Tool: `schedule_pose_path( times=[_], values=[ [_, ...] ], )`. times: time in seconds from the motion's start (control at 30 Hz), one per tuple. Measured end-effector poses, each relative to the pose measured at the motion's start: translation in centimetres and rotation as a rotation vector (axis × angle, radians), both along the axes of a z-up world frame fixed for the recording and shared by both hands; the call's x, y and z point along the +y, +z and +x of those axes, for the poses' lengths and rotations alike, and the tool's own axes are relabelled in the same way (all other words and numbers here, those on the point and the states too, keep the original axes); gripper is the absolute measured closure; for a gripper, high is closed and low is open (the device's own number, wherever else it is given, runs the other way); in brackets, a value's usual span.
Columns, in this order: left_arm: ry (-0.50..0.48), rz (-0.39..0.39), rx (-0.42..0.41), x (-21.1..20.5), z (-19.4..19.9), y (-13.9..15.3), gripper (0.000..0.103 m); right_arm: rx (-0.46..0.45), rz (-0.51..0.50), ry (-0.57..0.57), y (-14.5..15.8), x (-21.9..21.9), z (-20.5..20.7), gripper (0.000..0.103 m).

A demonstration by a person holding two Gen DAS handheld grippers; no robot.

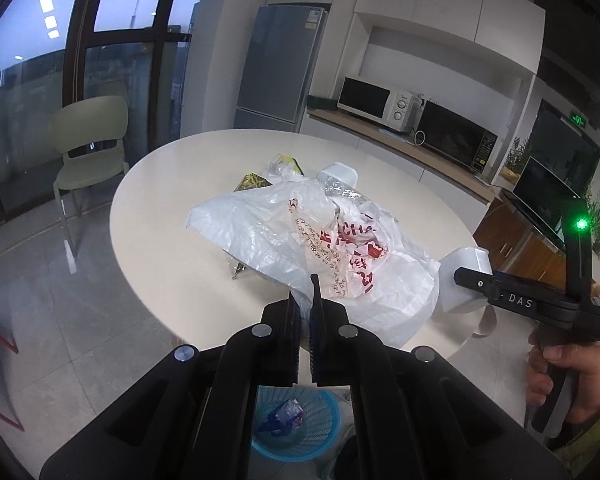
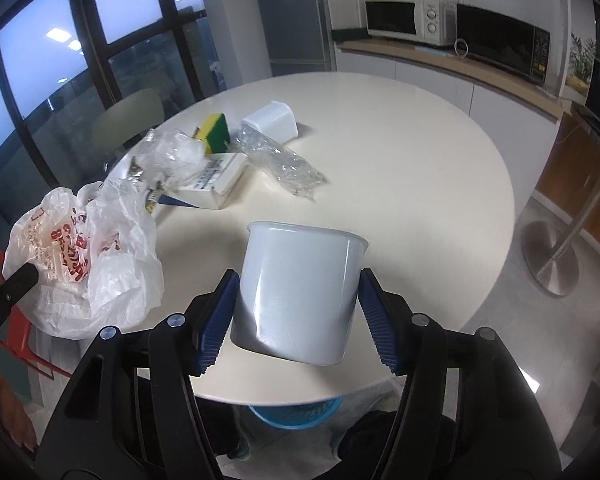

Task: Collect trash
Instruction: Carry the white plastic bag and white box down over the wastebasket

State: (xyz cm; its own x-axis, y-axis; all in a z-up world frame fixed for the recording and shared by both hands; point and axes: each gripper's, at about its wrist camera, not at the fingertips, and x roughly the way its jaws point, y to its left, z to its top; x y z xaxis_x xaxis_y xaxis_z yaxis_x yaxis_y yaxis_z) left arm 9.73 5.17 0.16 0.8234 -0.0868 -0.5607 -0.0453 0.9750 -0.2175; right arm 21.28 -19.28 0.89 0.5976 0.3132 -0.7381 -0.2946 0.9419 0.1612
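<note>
Thin, crinkled white plastic bag; smooth, matt translucent plastic cup; glossy cream table; crumpled clear wrapper; ribbed blue gripper pads.

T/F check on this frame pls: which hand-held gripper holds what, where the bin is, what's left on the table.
1. The right hand-held gripper is clamped on a white plastic cup. True.
2. The left hand-held gripper is open and holds nothing. False: it is pinched shut on the white plastic bag with red print.
3. The blue basket stands on the table. False: it sits on the floor below the round table edge, with some trash already inside.
4. A yellow-green sponge lies on the table. True.
5. Only one white cup is in the scene. False: a second cup lies tipped on its side beside the sponge.
</note>
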Motion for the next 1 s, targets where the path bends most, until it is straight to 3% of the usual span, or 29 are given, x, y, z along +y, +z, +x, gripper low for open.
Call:
schedule_pose_path(
  times=[0.43, 0.63, 1.0],
  values=[
    [-0.037, 0.001, -0.033, -0.4, -4.5, 1.2, 0.101, -0.041, 0.024, 0.059, 0.9, -0.7, -5.6, 0.045],
    [-0.089, -0.036, 0.020, -0.3, -6.1, -0.4, 0.101, -0.046, 0.009, 0.092, -0.1, -1.3, -8.2, 0.045],
    [-0.120, -0.004, 0.092, -0.4, -8.5, -2.7, 0.101, 0.001, -0.016, 0.136, -3.3, -1.6, -11.3, 0.045]
  ],
)
